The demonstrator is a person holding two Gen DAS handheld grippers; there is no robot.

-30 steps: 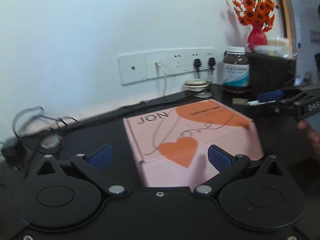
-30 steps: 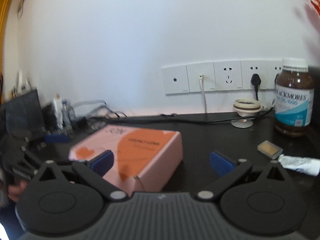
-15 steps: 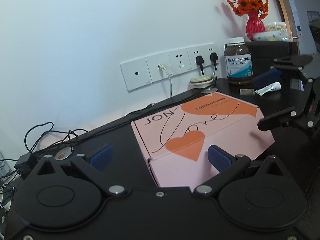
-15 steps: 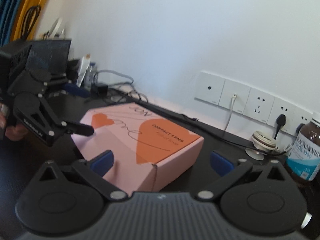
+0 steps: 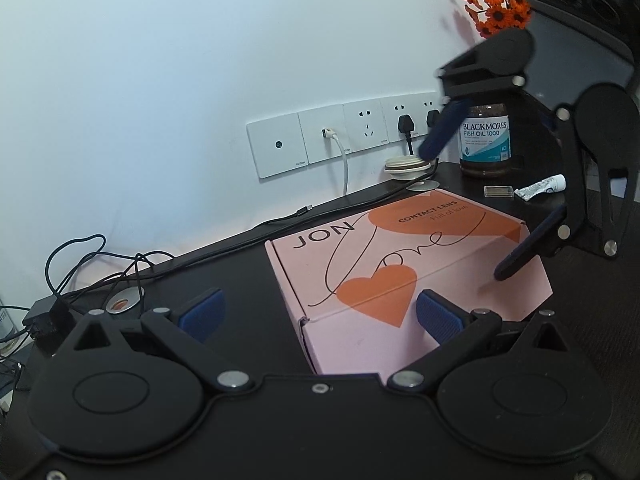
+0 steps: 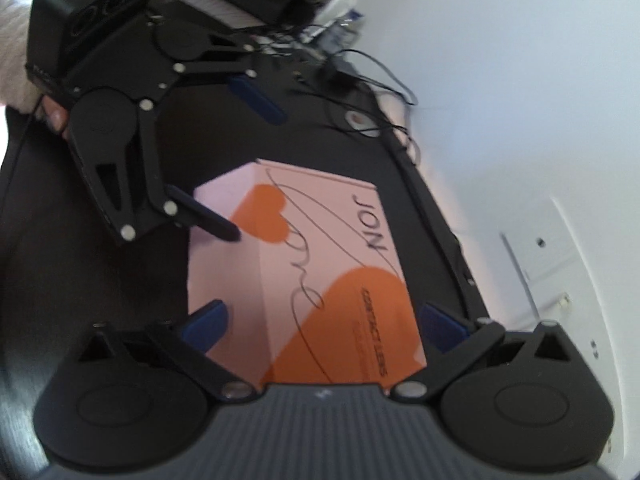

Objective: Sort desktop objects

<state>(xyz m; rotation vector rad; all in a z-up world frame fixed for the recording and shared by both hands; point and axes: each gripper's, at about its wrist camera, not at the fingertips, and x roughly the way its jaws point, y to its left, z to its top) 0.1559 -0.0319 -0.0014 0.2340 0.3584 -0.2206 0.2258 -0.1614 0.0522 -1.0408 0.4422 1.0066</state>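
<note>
Pink box (image 5: 404,264) lies on the table (image 5: 240,264) between both wide-open grippers: left gripper (image 5: 318,312) before it, right gripper (image 6: 324,326) straddling its end.

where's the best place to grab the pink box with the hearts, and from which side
Probably by its two short ends, one gripper per end. The pink box lies flat on the black desk, lid closed, too wide for one pair of fingers. The left gripper already faces one end, and the right gripper comes over the opposite end, both open.

Matt pink cardboard box (image 5: 404,256); dark smooth desk (image 5: 240,272); glossy brown bottle (image 5: 485,140).
</note>
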